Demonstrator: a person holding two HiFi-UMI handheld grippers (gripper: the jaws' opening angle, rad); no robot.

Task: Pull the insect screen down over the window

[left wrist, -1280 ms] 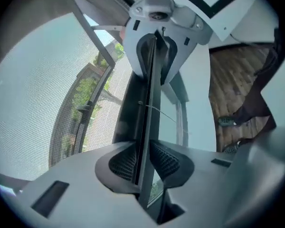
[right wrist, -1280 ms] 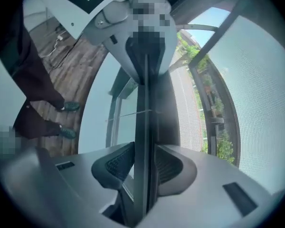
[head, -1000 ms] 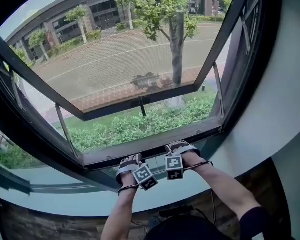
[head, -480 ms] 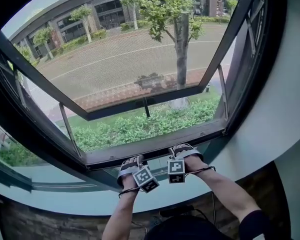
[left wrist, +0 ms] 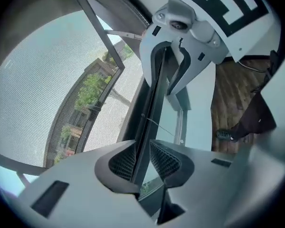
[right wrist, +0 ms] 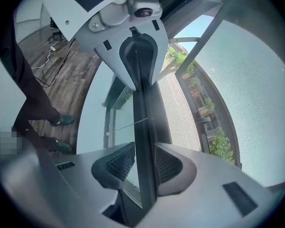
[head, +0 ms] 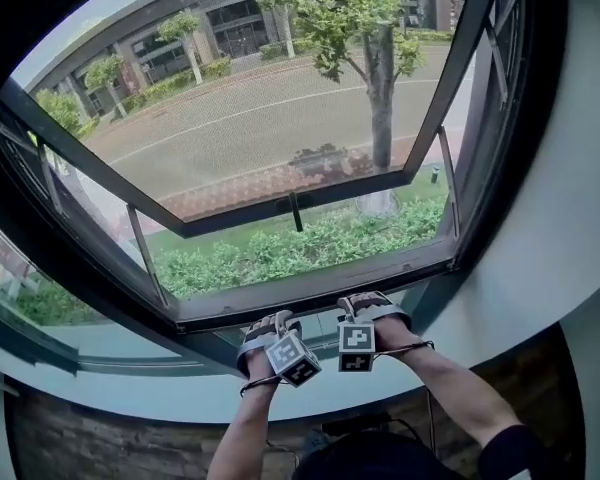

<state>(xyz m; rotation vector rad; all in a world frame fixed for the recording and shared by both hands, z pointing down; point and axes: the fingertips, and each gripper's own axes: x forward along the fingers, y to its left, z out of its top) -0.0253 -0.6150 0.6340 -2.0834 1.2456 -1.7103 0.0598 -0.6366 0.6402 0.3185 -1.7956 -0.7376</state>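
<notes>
The insect screen's mesh (head: 260,138) covers most of the window opening, with the street and trees showing through it. Its dark bottom bar (head: 310,300) hangs just above the pale sill (head: 130,396). My left gripper (head: 272,322) is shut on that bar, and the bar (left wrist: 143,127) runs straight between its ribbed pads (left wrist: 123,161). My right gripper (head: 365,306) is shut on the same bar (right wrist: 143,127) a little to the right, pads (right wrist: 167,165) pressed on both sides. Each gripper sees the other one clamped further along the bar: the right gripper (left wrist: 173,68) and the left gripper (right wrist: 135,56).
Beyond the mesh the glass sash (head: 290,203) stands swung outward on its stays. A pale wall (head: 570,218) bounds the right side. Below the sill lie a wooden floor (right wrist: 61,61) with a cable (right wrist: 52,49), and a person's shoes (right wrist: 61,121).
The bottom bar and both grippers sit slightly lower in the head view than a second ago. Both grips hold as before.
</notes>
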